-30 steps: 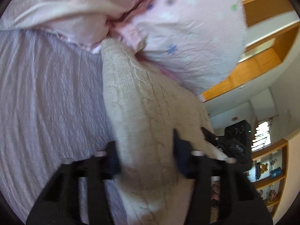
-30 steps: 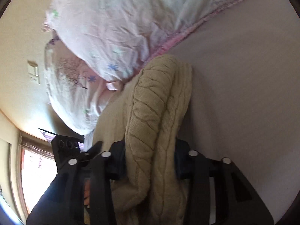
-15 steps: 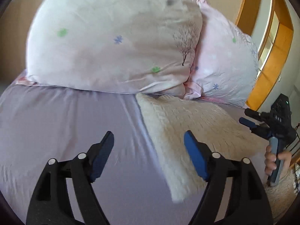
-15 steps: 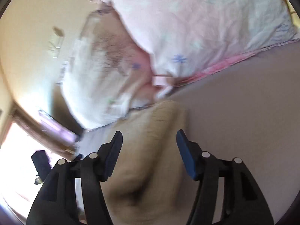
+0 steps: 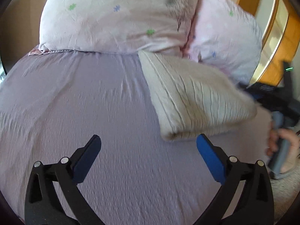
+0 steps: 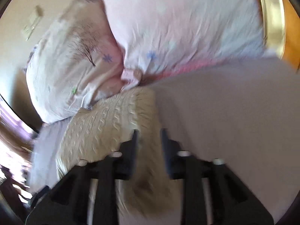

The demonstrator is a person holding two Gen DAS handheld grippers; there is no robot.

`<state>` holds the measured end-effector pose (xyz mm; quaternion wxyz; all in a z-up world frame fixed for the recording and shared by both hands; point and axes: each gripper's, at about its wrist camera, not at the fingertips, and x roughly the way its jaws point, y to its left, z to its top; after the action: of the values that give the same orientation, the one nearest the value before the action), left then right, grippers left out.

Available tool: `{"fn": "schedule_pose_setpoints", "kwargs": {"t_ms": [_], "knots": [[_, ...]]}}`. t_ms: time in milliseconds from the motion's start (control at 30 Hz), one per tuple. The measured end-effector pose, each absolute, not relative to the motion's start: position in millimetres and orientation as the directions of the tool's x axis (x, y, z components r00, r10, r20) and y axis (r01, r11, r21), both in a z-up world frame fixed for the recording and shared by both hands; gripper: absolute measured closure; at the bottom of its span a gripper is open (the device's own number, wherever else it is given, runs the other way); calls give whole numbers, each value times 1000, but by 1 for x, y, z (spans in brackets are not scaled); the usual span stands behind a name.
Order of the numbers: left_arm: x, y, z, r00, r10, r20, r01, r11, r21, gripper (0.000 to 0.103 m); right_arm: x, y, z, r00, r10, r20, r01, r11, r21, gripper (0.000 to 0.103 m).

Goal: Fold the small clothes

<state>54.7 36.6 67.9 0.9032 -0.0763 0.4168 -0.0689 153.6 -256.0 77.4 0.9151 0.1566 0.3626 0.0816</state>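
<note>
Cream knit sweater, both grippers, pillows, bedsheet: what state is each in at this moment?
cream knit sweater: folded over, lying on the bed, far end against the pillows
left gripper: open, holding nothing, over bare sheet
right gripper: closed on the sweater's near edge
pillows: two, propped side by side, touching
lavender bedsheet: spread, lightly wrinkled

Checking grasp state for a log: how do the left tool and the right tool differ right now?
The left tool is wide open with nothing between its fingers; the right tool is shut on the cream knit sweater. The left tool hangs over bare lilac sheet, with the sweater's folded edge just beyond its right finger; the right tool reaches over the sweater itself. Both point toward the pillows.
</note>
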Motion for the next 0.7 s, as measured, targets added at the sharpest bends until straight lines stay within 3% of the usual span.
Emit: {"fn": "schedule_pose_setpoints", "kwargs": {"t_ms": [33,100,267,567,700], "knots": [[53,33,66,639,-172,-750,63,983,-173,2,141,-259,83,752,246,-611,-43,944,327,2],[49,26,61,631,-153,-760,72,988,-138,2,98,-262,91,804,237,-545,-86,954,288,1],[53,11,44,569,-108,-815,72,994,-82,2,64,-236,73,746,-8,-666,9,1000,-2,1],[52,5,32,552,-15,-834,30,1000,2,2,54,-186,25,649,9,-761,-135,985,-104,1],[55,6,32,549,-11,-836,25,1000,3,2,64,-191,22,622,38,-782,-128,990,-54,1]]}}
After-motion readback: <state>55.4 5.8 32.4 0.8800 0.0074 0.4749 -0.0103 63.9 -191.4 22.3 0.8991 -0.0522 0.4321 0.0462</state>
